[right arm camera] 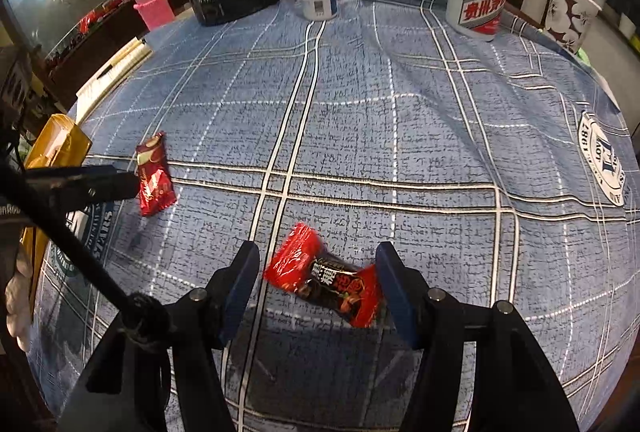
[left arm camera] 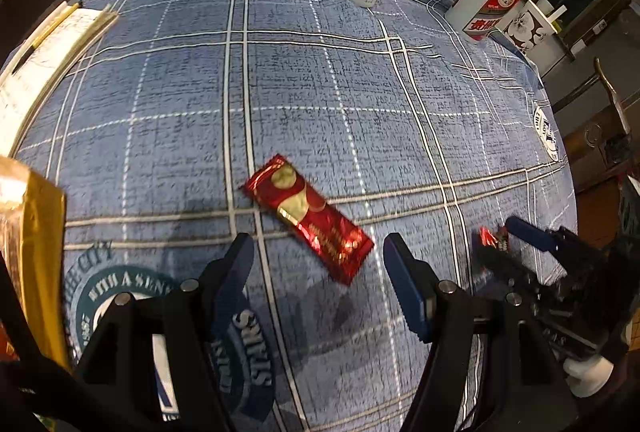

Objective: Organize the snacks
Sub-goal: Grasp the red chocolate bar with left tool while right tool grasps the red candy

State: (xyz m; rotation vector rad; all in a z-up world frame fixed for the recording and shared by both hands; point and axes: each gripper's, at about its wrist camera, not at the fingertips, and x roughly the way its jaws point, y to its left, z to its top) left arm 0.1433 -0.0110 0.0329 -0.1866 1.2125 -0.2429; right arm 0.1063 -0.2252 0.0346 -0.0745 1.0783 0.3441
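left gripper is hanging spread over the red sachet, which is lying flat near the table's left edge, just ahead of the fingertips, long axis slanting across the gap. right gripper, jaws also spread, is straddling the red-black candy, pads apparently not yet pressing, one crinkled end almost at the right finger. both wrappers are glossy and each arm is nearer its own.

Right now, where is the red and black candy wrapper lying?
In the right wrist view, the red and black candy wrapper lies on the blue plaid tablecloth, between the open right gripper fingers, right of the long red snack packet.
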